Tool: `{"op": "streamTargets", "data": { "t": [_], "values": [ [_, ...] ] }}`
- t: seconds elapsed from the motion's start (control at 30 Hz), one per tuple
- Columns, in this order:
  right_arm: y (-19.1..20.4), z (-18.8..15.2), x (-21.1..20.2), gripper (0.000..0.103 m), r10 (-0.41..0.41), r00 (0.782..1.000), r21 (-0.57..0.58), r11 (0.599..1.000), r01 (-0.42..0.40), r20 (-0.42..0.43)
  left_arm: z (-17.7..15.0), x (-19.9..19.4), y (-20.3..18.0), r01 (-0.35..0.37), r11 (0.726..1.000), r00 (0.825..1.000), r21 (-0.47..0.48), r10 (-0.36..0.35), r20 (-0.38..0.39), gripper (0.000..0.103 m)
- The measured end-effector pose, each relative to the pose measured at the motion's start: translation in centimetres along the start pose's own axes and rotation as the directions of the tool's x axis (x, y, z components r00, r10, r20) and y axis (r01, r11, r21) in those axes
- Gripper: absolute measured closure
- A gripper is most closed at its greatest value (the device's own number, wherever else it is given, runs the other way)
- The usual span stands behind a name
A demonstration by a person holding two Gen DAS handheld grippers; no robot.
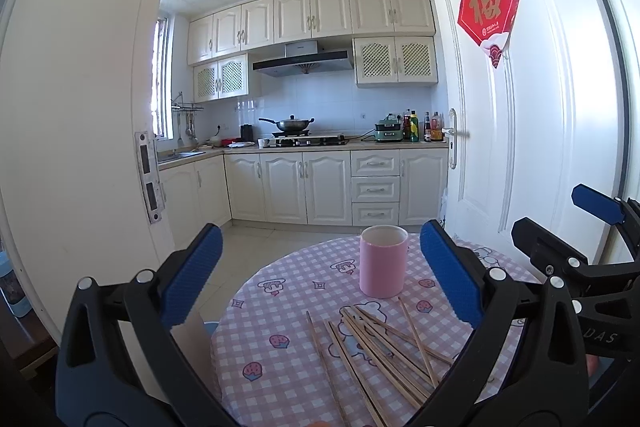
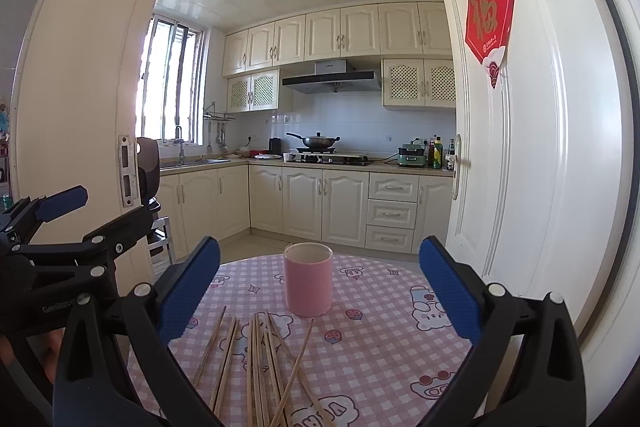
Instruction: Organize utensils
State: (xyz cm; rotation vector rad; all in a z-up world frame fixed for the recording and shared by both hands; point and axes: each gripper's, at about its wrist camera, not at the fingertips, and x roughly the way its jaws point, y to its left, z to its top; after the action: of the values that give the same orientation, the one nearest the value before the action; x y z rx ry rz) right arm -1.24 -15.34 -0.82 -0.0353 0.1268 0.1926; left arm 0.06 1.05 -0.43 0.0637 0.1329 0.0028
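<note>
Several wooden chopsticks [image 1: 380,347] lie loose in a heap on a round table with a pink checked cloth [image 1: 280,327]. A pink cylindrical cup [image 1: 383,261] stands upright and empty just beyond them. My left gripper [image 1: 320,279] is open and empty, held above the near side of the heap. The right wrist view shows the same chopsticks [image 2: 260,363] and cup [image 2: 308,279] on the cloth [image 2: 380,339]. My right gripper [image 2: 320,287] is open and empty above the heap. Each gripper shows at the edge of the other's view, the right [image 1: 560,227] and the left [image 2: 80,215].
A white open door [image 1: 500,147] stands close to the table's right side and a white door frame [image 1: 100,147] to its left. Beyond lies a kitchen with cream cabinets [image 1: 320,187], a stove with a wok [image 1: 292,125] and bottles [image 1: 420,127] on the counter.
</note>
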Motion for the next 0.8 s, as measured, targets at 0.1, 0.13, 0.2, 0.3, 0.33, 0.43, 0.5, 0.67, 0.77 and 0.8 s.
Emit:
{"op": "streamTargets", "data": {
  "t": [0.1,0.13,0.2,0.3,0.33,0.43,0.5,0.67,0.77,0.8],
  "values": [
    [-0.1,0.2,0.2,0.007,0.002,1.0,-0.003,1.0,-0.002,-0.009,0.3,0.2,-0.2,-0.007,1.0,1.0,0.009,0.007,-0.006,0.006],
    [-0.1,0.3,0.3,0.007,0.006,1.0,-0.002,1.0,-0.006,-0.011,0.4,0.3,-0.2,-0.006,1.0,1.0,0.008,0.006,-0.007,0.006],
    [-0.2,0.5,0.5,0.007,0.011,1.0,0.001,1.0,-0.011,-0.016,0.5,0.5,-0.3,-0.005,1.0,1.0,0.005,0.005,-0.014,0.006],
    [-0.3,0.6,1.0,0.007,0.015,0.999,0.003,1.0,-0.015,-0.033,0.8,1.1,-0.2,0.0,1.0,0.999,-0.001,-0.001,-0.042,0.006],
    [-0.3,0.7,1.1,0.007,0.017,0.999,0.006,1.0,-0.017,-0.037,0.8,1.4,-0.1,0.006,1.0,0.999,-0.005,-0.006,-0.051,0.006],
    [-0.4,0.7,1.9,0.007,0.025,0.998,0.006,1.0,-0.025,-0.061,0.7,2.3,0.1,0.017,1.0,0.997,-0.013,-0.017,-0.078,0.006],
    [-0.4,0.6,2.5,0.007,0.023,0.997,-0.008,1.0,-0.024,-0.078,0.4,3.0,0.2,0.032,0.999,0.994,-0.011,-0.033,-0.104,0.006],
    [-0.6,0.1,4.0,0.007,0.023,0.992,-0.017,1.0,-0.026,-0.124,-0.6,5.4,0.7,0.043,0.999,0.98,-0.01,-0.044,-0.193,0.006],
    [-1.2,-0.5,5.3,0.007,0.017,0.987,-0.002,1.0,-0.018,-0.162,-1.6,7.5,1.8,0.03,0.999,0.959,-0.043,-0.041,-0.281,0.006],
    [-1.4,-0.8,5.8,0.007,0.014,0.984,0.004,1.0,-0.013,-0.178,-1.9,8.0,2.2,0.025,0.998,0.954,-0.055,-0.04,-0.298,0.006]
  ]
}}
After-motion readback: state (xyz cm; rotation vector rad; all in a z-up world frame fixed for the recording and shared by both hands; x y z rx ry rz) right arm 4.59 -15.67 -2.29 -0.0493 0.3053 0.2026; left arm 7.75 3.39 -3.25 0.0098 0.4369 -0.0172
